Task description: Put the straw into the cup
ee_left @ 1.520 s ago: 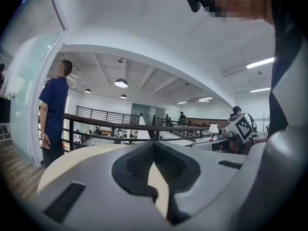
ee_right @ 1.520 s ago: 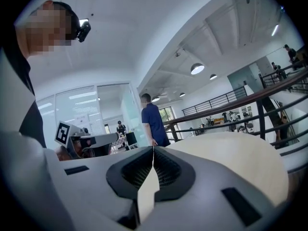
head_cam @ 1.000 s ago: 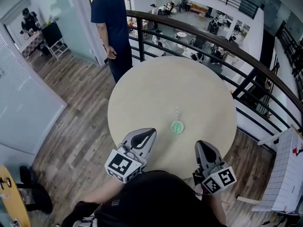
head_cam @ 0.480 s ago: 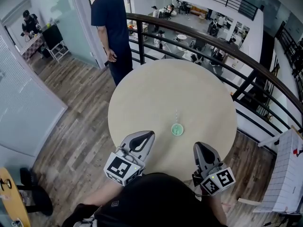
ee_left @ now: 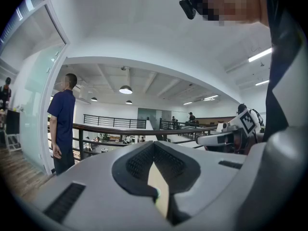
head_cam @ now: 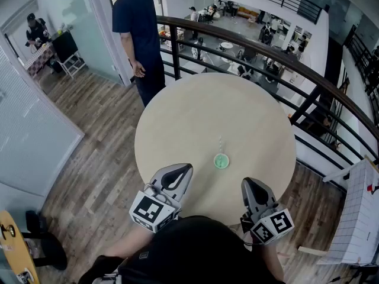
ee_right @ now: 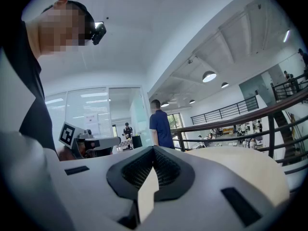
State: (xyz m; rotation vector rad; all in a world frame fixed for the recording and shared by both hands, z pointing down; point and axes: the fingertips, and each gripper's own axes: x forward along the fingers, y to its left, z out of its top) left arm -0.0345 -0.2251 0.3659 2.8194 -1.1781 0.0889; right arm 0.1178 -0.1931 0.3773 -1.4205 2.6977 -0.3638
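plainly empty, jaws together, left gripper (head_cam: 187,169) and right gripper (head_cam: 249,183) sit short of a small green cup (head_cam: 221,161) and thin pale straw (head_cam: 220,144).

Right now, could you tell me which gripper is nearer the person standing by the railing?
Left. The left gripper is at the table's near-left, the person's side; the right gripper at its near-right.

On the surface (head_cam: 195,111), the cup (head_cam: 221,161) stands toward your edge, ahead of and between your left gripper (head_cam: 184,170) and right gripper (head_cam: 251,184). The straw (head_cam: 220,144) runs off from its far side. Behind the surface, at the left, a person (head_cam: 139,28) stands by the railing (head_cam: 284,64).
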